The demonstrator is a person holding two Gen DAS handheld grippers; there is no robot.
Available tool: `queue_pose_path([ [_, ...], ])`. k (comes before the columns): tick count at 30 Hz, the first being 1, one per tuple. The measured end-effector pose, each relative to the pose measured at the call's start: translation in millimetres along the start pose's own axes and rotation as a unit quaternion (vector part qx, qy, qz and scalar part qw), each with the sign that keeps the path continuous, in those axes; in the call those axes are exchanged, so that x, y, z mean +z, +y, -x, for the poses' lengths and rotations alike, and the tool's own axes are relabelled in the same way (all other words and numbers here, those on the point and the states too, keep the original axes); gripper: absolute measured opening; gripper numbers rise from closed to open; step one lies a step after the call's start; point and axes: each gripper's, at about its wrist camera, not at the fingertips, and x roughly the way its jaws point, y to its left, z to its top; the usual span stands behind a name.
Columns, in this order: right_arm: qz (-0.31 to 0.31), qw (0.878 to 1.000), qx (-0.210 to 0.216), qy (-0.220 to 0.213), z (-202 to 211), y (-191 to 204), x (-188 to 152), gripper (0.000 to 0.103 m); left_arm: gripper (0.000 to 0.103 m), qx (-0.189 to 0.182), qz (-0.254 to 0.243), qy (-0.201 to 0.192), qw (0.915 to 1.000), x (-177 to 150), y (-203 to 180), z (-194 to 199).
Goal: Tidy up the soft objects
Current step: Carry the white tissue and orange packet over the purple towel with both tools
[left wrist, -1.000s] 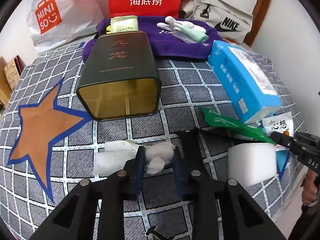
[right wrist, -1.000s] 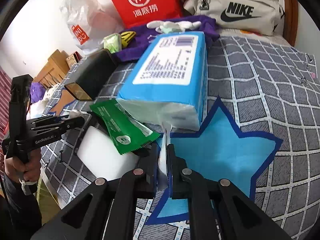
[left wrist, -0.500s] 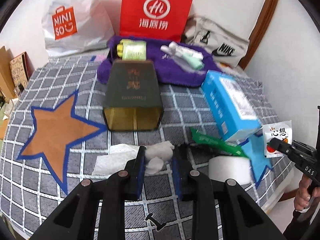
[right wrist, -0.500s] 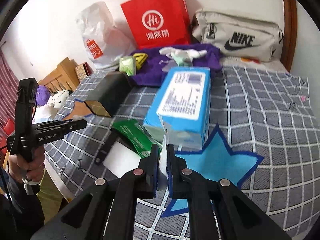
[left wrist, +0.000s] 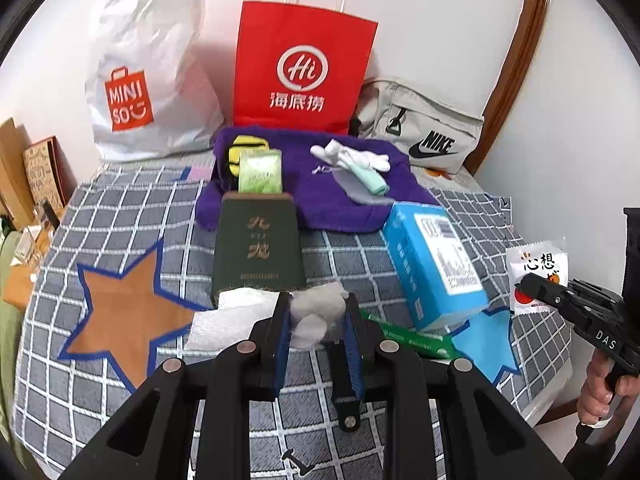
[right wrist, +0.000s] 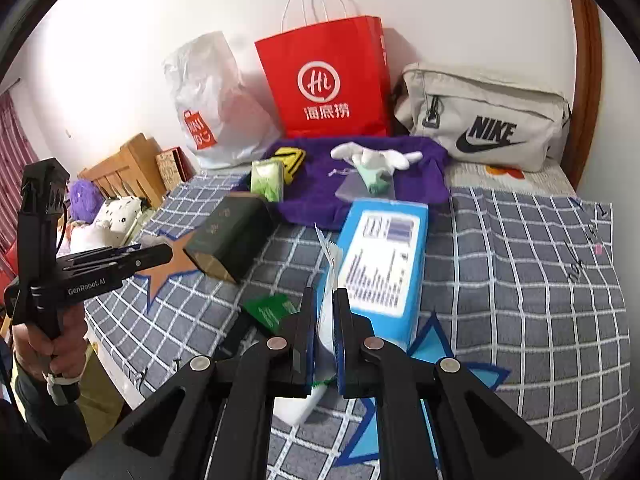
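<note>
My left gripper (left wrist: pixel 316 312) is shut on a grey-white cotton ball (left wrist: pixel 318 312) and holds it above the checked bed cover, in front of the dark green tin (left wrist: pixel 258 258). My right gripper (right wrist: pixel 325 308) is shut on a thin white sachet (right wrist: pixel 328 280), seen edge-on; in the left wrist view the sachet (left wrist: pixel 538 268) shows orange print, held high at the right. A purple towel (left wrist: pixel 320 196) at the back carries white socks (left wrist: pixel 352 158), a mint sock (left wrist: pixel 370 182) and a green tissue pack (left wrist: pixel 260 172).
A blue tissue box (left wrist: pixel 434 264), a green packet (left wrist: pixel 412 338), a white paper towel (left wrist: pixel 228 316) and a white foam block (right wrist: pixel 296 406) lie on the bed. A red paper bag (left wrist: pixel 300 72), a white Miniso bag (left wrist: pixel 148 72) and a Nike pouch (left wrist: pixel 420 132) stand at the wall.
Both grippers have risen and pulled back from the bed with their loads. The cotton ball and the sachet are now lifted off the cover.
</note>
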Motion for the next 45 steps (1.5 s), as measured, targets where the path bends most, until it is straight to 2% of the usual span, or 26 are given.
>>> queue_pose_path([
  [12, 0.025, 0.999, -0.008, -0.019, -5.9, 5.6, 43.4, 0.008, 0.023, 0.008, 0.002, -0.015, 0.9999, 41.0, -1.4, 5.5],
  [27, 0.033, 0.999, -0.024, -0.023, -36.9, -11.9, 94.1, 0.008, 0.023, 0.019, 0.018, -0.010, 0.9996, 91.8, 12.9, -21.8],
  [40, 0.032, 0.999, -0.025, -0.020, -84.0, -36.7, 154.2, 0.008, 0.023, 0.053, 0.022, -0.008, 0.9983, 137.5, 38.8, -50.3],
  [45, 0.028, 0.999, -0.026, -0.001, -112.6, -48.7, 167.8, 0.008, 0.023, 0.058, 0.016, -0.005, 0.9982, 154.1, 39.8, -66.8],
])
